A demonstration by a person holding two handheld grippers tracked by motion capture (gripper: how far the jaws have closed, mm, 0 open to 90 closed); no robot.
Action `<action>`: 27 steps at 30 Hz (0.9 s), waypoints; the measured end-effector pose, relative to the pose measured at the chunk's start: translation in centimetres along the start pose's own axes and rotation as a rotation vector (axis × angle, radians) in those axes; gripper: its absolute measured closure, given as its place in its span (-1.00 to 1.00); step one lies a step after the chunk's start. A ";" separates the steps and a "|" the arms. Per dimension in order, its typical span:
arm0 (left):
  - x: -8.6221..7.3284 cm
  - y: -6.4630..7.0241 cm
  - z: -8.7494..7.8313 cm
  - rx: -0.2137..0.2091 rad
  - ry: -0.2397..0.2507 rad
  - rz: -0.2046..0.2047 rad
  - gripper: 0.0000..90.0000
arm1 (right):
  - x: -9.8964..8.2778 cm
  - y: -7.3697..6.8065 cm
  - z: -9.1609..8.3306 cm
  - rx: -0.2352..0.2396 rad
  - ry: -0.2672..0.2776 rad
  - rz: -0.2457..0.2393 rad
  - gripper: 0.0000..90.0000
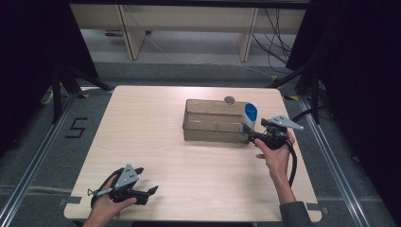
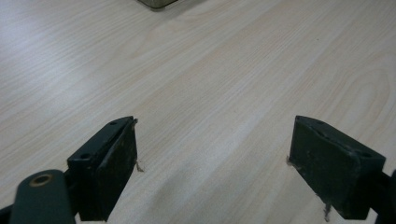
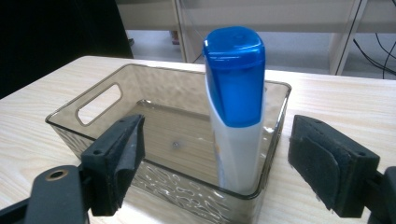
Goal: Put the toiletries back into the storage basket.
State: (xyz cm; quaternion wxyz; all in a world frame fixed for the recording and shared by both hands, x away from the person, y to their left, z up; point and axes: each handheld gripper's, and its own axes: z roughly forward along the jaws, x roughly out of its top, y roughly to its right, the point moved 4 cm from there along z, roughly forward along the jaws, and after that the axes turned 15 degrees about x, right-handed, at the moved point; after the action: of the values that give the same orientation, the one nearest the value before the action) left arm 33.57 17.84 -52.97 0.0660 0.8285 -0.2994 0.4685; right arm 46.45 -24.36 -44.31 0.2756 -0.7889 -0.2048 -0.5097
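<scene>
A smoky see-through plastic bin (image 1: 215, 124) with cut-out handles stands right of the table's centre. Inside it, at its right end, a white bottle with a blue cap (image 1: 249, 116) stands upright against the wall. My right gripper (image 1: 247, 131) sits just outside that end of the bin. In the right gripper view its jaws stand wide apart on either side of the bottle (image 3: 236, 93) and the bin's near wall (image 3: 187, 186), touching neither. My left gripper (image 1: 147, 179) rests near the table's front left edge, and it (image 2: 212, 158) is open over bare wood.
A small round grey object (image 1: 230, 100) lies on the table (image 1: 151, 123) just behind the bin. Black stand legs (image 1: 61, 85) flank the table on the floor at both sides. Wooden furniture legs and cables sit beyond the far edge.
</scene>
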 end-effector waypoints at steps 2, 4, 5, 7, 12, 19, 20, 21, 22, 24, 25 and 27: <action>0.0 0.1 0.0 0.001 0.009 -0.017 -0.67 | -0.1 -0.2 0.0 0.004 0.001 -0.006 -0.56; 0.0 -0.1 0.0 0.004 -0.002 0.001 -0.67 | -0.1 -0.5 -0.1 0.012 0.011 0.000 -0.56; 0.0 0.0 0.1 0.006 0.009 -0.018 -0.67 | -0.1 -0.8 -0.3 0.018 0.010 0.003 -0.57; -0.1 -0.2 0.0 0.012 -0.008 0.016 -0.67 | -0.1 -1.2 -0.6 0.025 0.009 0.009 -0.56; 0.0 0.2 0.1 -0.003 0.003 -0.013 -0.67 | -0.4 -1.9 -0.9 0.040 0.006 -0.013 -0.56; -0.1 -0.1 0.0 0.013 -0.010 0.013 -0.67 | -0.8 -2.8 -0.8 0.052 -0.003 0.002 -0.56; -0.1 0.0 0.0 0.008 -0.007 0.001 -0.67 | -0.8 -2.7 -0.8 0.053 -0.013 -0.016 -0.56; -0.1 0.0 0.0 0.008 -0.007 0.001 -0.67 | -0.9 -2.8 -1.0 0.049 -0.025 -0.009 -0.56; -0.1 0.0 0.1 0.008 -0.004 -0.012 -0.67 | -0.9 -2.7 -0.9 0.053 -0.013 -0.017 -0.56; -0.1 0.0 0.2 0.007 0.002 -0.022 -0.67 | -1.0 -2.8 -1.0 0.059 -0.005 -0.004 -0.56; -0.1 -0.1 0.2 0.011 -0.003 -0.014 -0.67 | -1.0 -2.9 -1.1 0.068 0.000 -0.003 -0.56; -0.2 -0.3 0.1 0.011 -0.013 0.003 -0.67 | -1.0 -3.0 -1.3 0.063 0.005 -0.015 -0.56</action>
State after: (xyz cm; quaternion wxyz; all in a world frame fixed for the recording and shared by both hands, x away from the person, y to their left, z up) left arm 33.75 18.08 -53.15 0.0589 0.8314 -0.2986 0.4649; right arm 43.37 -22.96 -44.11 0.2969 -0.7771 -0.2258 -0.5069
